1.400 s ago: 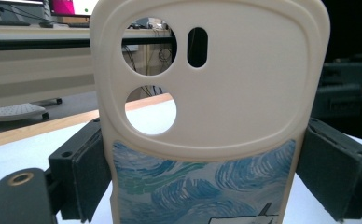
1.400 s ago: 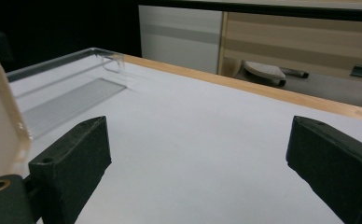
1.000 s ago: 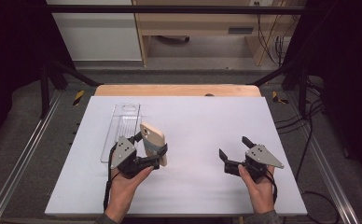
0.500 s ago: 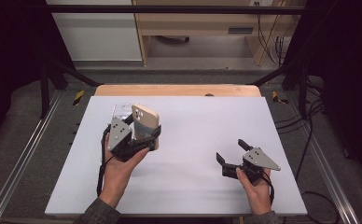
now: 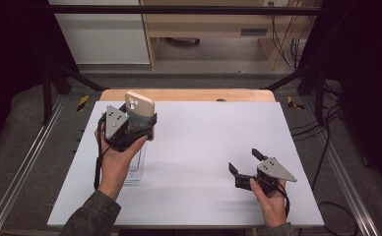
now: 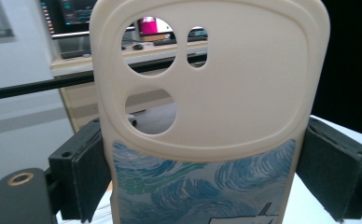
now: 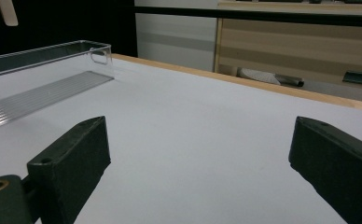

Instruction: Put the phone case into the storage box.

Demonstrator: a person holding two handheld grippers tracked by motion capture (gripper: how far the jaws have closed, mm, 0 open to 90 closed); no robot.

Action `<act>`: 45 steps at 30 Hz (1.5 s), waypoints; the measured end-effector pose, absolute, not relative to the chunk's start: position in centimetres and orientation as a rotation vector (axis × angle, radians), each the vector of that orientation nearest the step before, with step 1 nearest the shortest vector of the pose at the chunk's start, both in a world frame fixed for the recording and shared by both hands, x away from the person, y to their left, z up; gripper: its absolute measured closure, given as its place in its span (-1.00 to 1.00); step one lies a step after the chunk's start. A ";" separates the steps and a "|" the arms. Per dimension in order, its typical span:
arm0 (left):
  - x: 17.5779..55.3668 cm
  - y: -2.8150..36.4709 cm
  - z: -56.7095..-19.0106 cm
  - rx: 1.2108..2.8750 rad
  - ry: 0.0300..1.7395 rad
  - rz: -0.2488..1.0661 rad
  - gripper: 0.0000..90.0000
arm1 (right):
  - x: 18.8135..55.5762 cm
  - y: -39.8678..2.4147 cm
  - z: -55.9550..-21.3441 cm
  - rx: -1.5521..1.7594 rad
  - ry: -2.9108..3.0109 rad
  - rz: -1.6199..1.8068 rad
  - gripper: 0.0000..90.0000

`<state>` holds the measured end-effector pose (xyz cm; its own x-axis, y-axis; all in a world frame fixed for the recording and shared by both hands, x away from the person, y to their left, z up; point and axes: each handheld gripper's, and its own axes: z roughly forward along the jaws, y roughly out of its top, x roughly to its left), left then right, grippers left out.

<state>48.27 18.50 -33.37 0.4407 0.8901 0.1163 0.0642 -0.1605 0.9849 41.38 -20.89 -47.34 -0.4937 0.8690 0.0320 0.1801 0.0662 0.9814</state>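
A cream phone case (image 5: 140, 105) with camera cut-outs stands upright in my left gripper (image 5: 142, 125), raised over the table's far left. In the left gripper view the phone case (image 6: 207, 93) carries a blue swirl print low down, and both jaws press its sides. A clear plastic tray (image 5: 136, 167) lies on the white table below that hand, partly hidden by it. My right gripper (image 5: 245, 164) rests low at the front right, jaws spread wide with nothing between them. The right gripper view shows the tray (image 7: 44, 81) off to its left.
The white tabletop (image 5: 204, 142) has a wooden strip (image 5: 189, 95) along its far edge. Black frame bars and cables stand around the table. Beyond it are a white cabinet (image 5: 100, 34) and a wooden shelf unit (image 5: 213, 29).
My left gripper has lifted the phone case up and carried it away toward the table's far left. The right gripper has drifted slightly nearer the front edge.
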 end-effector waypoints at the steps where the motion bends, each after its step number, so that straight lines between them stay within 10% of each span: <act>1: 48.4 18.7 -33.3 1.561 0.871 0.918 -0.75 | 41.4 -20.9 -47.4 1.049 1.744 1.472 -0.89; 45: 54.8 22.3 -34.1 1.465 1.108 0.972 -0.75 | 41.2 -20.6 -47.5 1.061 1.725 1.448 -0.93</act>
<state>54.84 22.32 -34.13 0.2525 0.9673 0.0243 0.1498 -0.0638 0.9867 41.23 -20.58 -47.53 -0.4687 0.8830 0.0246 0.1768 0.0666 0.9820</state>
